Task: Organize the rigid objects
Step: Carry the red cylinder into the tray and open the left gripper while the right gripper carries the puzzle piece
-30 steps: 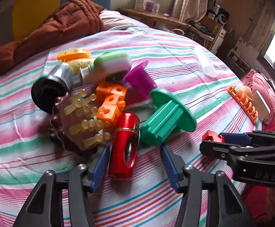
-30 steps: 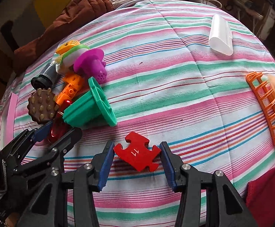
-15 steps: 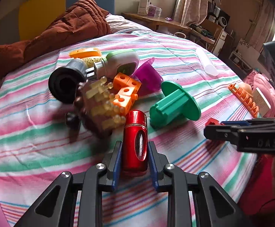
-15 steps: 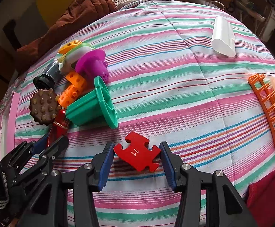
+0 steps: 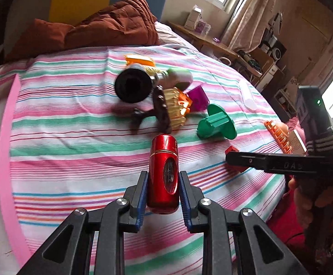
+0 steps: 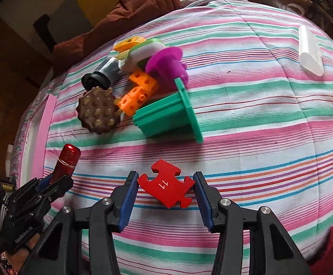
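Red cylinder (image 5: 164, 171) sits clamped in the left hand-held gripper (image 5: 163, 194), long axis straight ahead along the fingers, off the bed (image 5: 74, 137); right hand-held gripper (image 6: 165, 191) grips the red puzzle piece (image 6: 166, 189) crosswise; pile ahead blurred, orange rack cut off.

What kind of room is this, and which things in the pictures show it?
Most likely a bedroom in a home. The toys lie on a bed with a striped sheet, a brown quilt is bunched at its far end, and a curtained window stands above a cluttered wooden desk.
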